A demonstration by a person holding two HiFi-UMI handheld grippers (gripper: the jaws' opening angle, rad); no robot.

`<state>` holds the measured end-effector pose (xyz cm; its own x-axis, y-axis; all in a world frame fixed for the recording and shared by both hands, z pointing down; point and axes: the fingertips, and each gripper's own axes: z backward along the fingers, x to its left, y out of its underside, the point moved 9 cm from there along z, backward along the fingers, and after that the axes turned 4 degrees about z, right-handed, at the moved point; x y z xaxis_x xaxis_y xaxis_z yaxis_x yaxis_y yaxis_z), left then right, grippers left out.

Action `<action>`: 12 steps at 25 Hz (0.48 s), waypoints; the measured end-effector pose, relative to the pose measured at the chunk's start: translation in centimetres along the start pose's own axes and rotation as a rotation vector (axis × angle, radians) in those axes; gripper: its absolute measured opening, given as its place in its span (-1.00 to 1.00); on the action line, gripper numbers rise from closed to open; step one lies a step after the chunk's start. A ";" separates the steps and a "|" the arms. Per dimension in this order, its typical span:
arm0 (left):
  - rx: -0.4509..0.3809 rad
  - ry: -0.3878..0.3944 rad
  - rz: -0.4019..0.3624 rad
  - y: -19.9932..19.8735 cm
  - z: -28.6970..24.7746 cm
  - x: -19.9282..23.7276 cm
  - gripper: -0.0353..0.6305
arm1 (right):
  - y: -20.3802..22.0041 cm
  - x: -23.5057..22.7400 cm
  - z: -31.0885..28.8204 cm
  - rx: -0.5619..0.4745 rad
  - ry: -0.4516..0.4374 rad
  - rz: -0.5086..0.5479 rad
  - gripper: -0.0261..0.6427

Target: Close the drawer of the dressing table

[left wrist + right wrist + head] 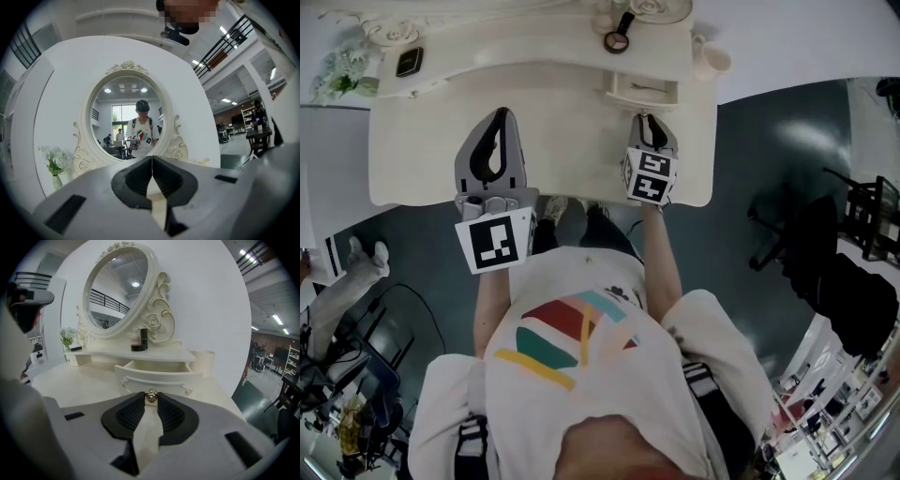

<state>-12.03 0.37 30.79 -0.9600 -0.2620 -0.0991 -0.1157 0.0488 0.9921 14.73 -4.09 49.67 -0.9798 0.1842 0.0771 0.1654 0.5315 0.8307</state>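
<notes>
**Right gripper (648, 122) on drawer knob: position for closing push**

Right gripper jaws stand narrowly apart, with the pads closed against both sides of the small metal knob (151, 396). The knob sits at the jaw tips, not deep in the ribbed pads. This hold centres the gripper on the drawer front, so a push should run straight along the drawer's travel and not skew it.

The drawer (157, 375) is pulled out from under the raised shelf of the dressing table (422, 141). Its interior is open to view from above, so the closing step is judged not yet done.

The right gripper tilts downward toward the knob and lines up with the middle of the drawer front.

The left gripper (152, 158) has its jaws brought together with nothing between them. It hangs above the bare tabletop on the person's left, facing the oval mirror (126, 117), well apart from the drawer. This placement keeps it out of the drawer's path.
</notes>
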 end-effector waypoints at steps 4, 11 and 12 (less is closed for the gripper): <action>-0.001 0.001 0.002 0.0 -0.1 0.1 -0.88 | -0.3 0.0 0.0 -0.003 0.002 0.016 -0.70; 0.000 -0.002 0.009 0.0 -0.4 0.2 -0.88 | -0.4 0.1 -0.1 -0.001 0.003 0.022 -0.70; 0.001 -0.001 0.009 0.1 -0.4 0.2 -0.88 | -0.4 0.1 -0.1 -0.001 0.004 0.023 -0.70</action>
<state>-12.15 -0.07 30.89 -0.9613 -0.2602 -0.0906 -0.1076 0.0520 0.9928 14.58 -4.43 49.37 -0.9763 0.1930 0.0983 0.1876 0.5262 0.8294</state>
